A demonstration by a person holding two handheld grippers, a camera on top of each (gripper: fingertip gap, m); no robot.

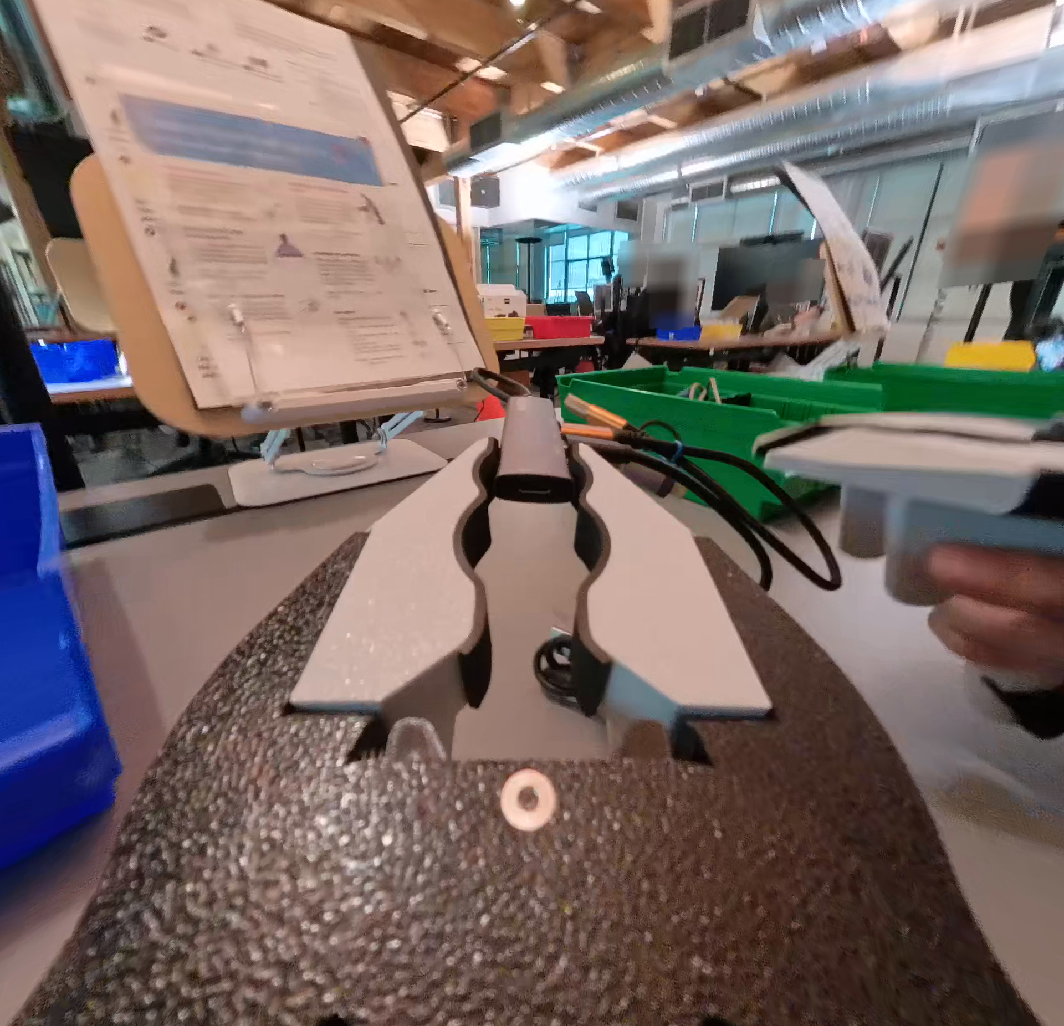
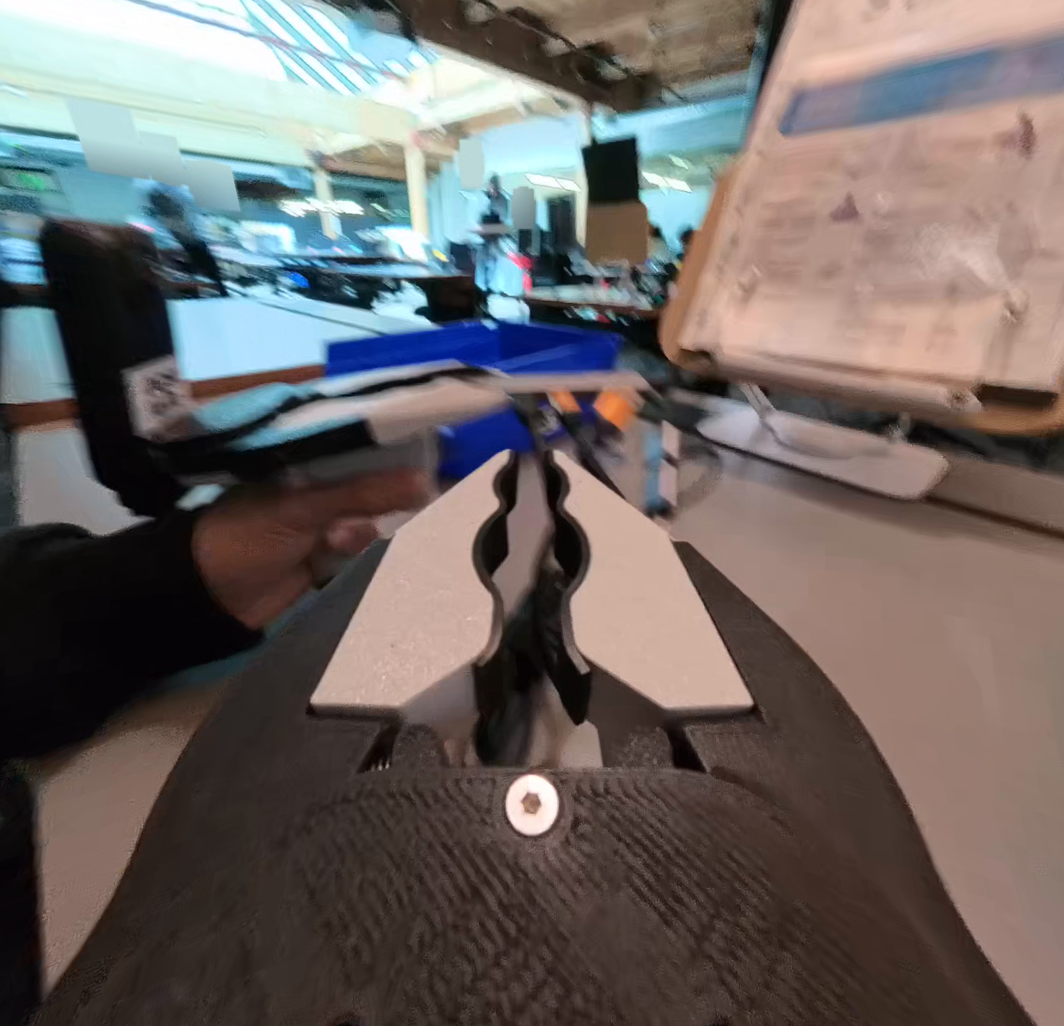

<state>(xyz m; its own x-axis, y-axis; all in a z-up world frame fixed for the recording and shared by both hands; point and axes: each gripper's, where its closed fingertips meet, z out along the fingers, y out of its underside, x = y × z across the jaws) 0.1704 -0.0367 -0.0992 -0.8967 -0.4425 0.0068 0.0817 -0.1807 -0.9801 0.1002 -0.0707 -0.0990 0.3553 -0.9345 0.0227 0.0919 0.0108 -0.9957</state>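
My left claw (image 1: 532, 469) pinches a slim grey metal adapter hub (image 1: 531, 451) at its tips, port end facing me. My right claw (image 2: 532, 469) is nearly closed on a thin black cable (image 2: 527, 641). Orange-tipped black cables (image 1: 593, 423) trail toward the green plastic bin (image 1: 708, 417) on the grey worktop (image 1: 173, 595). I judge steady, level grips matter here.

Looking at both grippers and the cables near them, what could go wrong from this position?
1. The left gripper pinches the grey adapter only at its fingertips; a pull on the plugged black cables could twist it loose.
2. The right gripper is nearly shut on a thin black cable; blur hides how firm the grip is, so it may slip.
3. The document stand stands close behind and could be bumped.
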